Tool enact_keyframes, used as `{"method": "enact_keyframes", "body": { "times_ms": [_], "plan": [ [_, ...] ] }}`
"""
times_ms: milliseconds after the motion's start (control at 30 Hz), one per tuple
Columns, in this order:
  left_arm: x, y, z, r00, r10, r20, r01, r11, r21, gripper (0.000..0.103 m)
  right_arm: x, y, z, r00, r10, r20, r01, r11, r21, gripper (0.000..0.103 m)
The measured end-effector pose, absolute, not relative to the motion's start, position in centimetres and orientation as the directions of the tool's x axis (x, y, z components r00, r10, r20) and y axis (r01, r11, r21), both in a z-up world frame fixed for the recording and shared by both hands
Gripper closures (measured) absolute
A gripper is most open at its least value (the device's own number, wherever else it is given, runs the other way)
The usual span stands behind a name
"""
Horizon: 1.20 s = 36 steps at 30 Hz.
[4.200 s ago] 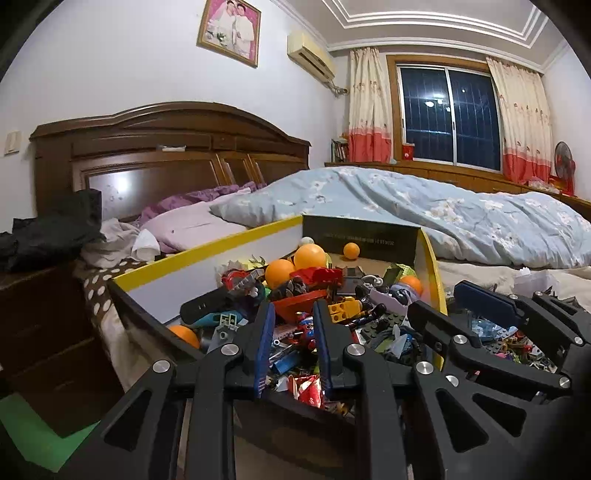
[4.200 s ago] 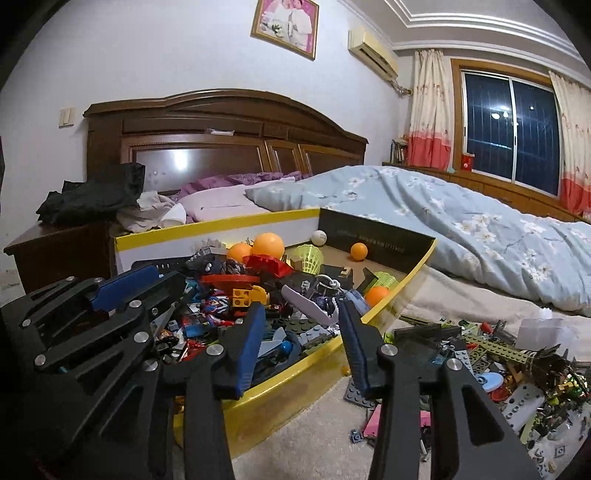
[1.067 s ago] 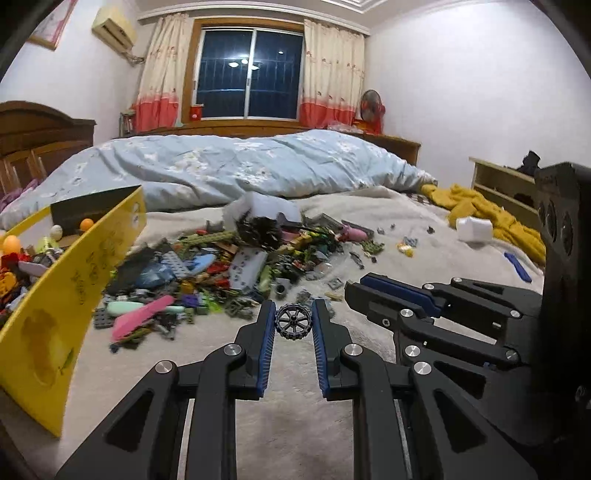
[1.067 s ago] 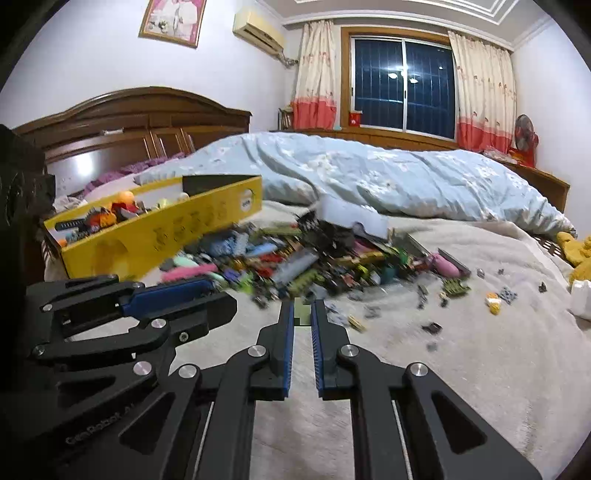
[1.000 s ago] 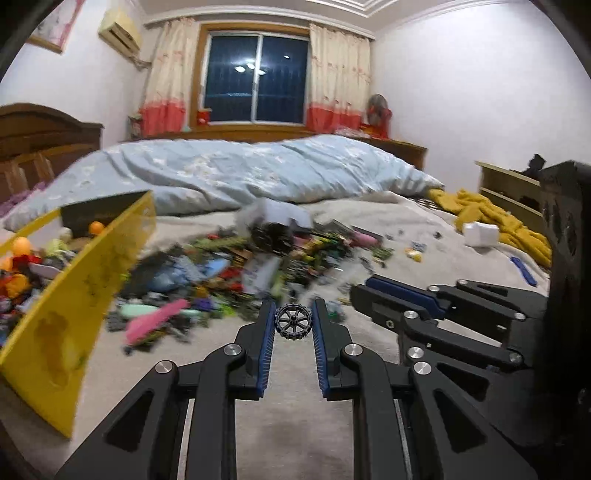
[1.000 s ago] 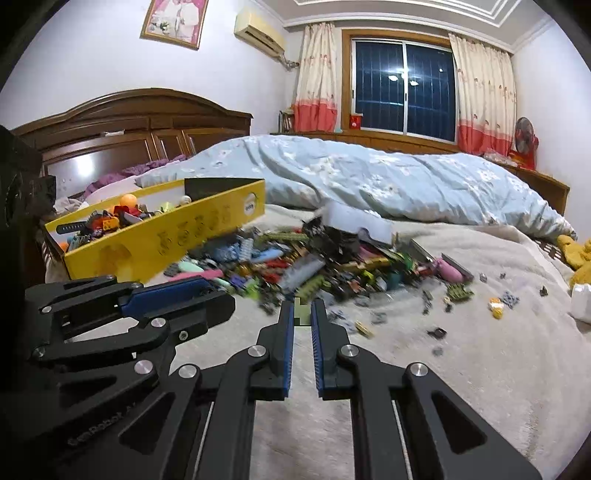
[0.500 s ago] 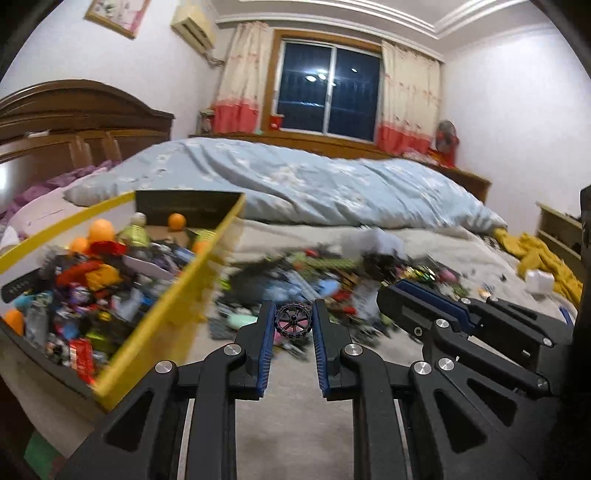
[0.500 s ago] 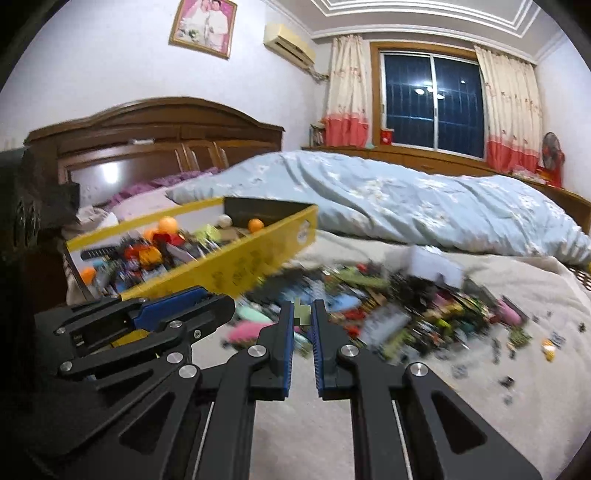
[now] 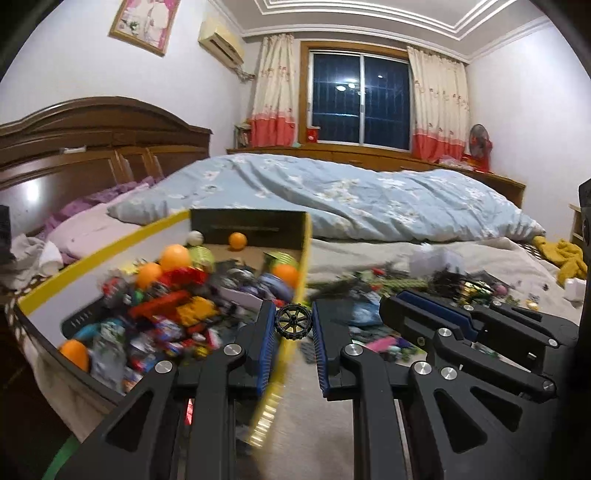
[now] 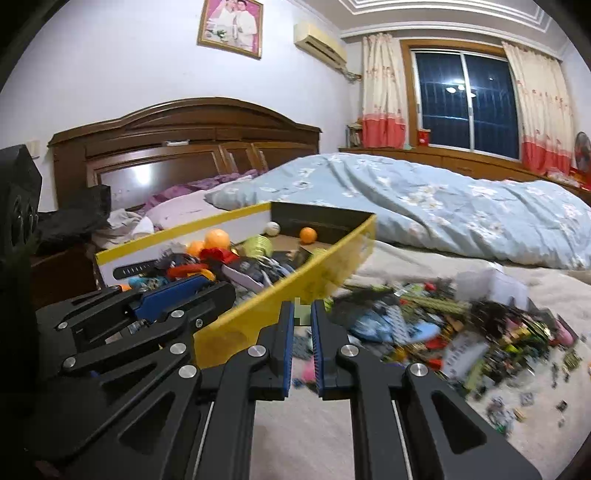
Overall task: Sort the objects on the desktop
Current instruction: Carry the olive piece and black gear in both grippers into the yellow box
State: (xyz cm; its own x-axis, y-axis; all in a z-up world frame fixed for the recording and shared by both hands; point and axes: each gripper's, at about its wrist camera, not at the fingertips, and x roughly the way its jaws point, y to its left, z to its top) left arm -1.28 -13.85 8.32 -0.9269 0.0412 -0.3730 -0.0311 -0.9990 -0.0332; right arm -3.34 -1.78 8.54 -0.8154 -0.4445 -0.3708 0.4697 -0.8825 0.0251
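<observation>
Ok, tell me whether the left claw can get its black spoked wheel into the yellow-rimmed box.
Probably yes: the left claw grips the black spoked wheel just above the yellow-rimmed box wall, nothing between.

yellow box: 1 | black toy wheel: 1 | framed picture: 1

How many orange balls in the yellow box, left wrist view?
5 orange balls: one by the far wall, two atop the pile, one against the right wall, one in the near-left corner. Others may be buried.
</observation>
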Motion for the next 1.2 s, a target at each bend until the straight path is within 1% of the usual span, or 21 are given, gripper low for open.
{"method": "enact_keyframes", "body": {
  "times_ms": [200, 333, 400, 500, 533, 600, 667, 733, 933, 1200],
  "plan": [
    [-2.8, -17.7, 8.2, -0.918, -0.004, -0.397, 0.031, -0.998, -0.060, 0.083, -5.0, -5.8, 9.0, -0.801, -0.482, -0.356, 0.517, -0.856, -0.005, 0.094],
    [-3.3, -19.3, 7.8, -0.927, -0.061, -0.371, 0.081, -0.996, -0.038, 0.083, -6.3, -8.0, 8.6, -0.765, -0.520, -0.379, 0.564, -0.826, -0.005, 0.094],
    [-3.8, -20.1, 7.1, -0.916, -0.083, -0.393, 0.110, -0.993, -0.046, 0.083, -6.9, -8.8, 8.0, -0.737, -0.540, -0.405, 0.590, -0.807, 0.003, 0.094],
    [-4.8, -20.8, 6.0, -0.886, -0.108, -0.450, 0.147, -0.988, -0.051, 0.083, -8.3, -9.7, 6.7, -0.691, -0.553, -0.465, 0.612, -0.790, 0.029, 0.094],
    [-5.2, -21.0, 5.7, -0.877, -0.118, -0.466, 0.163, -0.985, -0.057, 0.083, -8.6, -9.9, 6.4, -0.689, -0.553, -0.469, 0.612, -0.790, 0.031, 0.094],
    [-5.5, -21.3, 5.7, -0.870, -0.142, -0.472, 0.194, -0.979, -0.063, 0.083, -9.0, -10.2, 6.3, -0.679, -0.565, -0.468, 0.621, -0.783, 0.044, 0.094],
    [-5.5, -21.5, 5.7, -0.866, -0.144, -0.479, 0.208, -0.975, -0.082, 0.083, -9.3, -10.1, 6.1, -0.664, -0.585, -0.466, 0.625, -0.776, 0.084, 0.094],
    [-5.5, -21.5, 5.6, -0.864, -0.153, -0.480, 0.214, -0.974, -0.075, 0.083, -9.3, -9.9, 6.0, -0.665, -0.593, -0.453, 0.624, -0.775, 0.100, 0.094],
    [-4.9, -21.3, 5.4, -0.861, -0.183, -0.474, 0.225, -0.974, -0.032, 0.083, -8.6, -10.2, 5.8, -0.691, -0.575, -0.438, 0.619, -0.784, 0.052, 0.093],
    [-4.2, -21.4, 5.5, -0.870, -0.197, -0.453, 0.227, -0.974, -0.012, 0.082, -8.0, -10.4, 5.8, -0.701, -0.574, -0.424, 0.624, -0.781, 0.026, 0.086]
  ]
}}
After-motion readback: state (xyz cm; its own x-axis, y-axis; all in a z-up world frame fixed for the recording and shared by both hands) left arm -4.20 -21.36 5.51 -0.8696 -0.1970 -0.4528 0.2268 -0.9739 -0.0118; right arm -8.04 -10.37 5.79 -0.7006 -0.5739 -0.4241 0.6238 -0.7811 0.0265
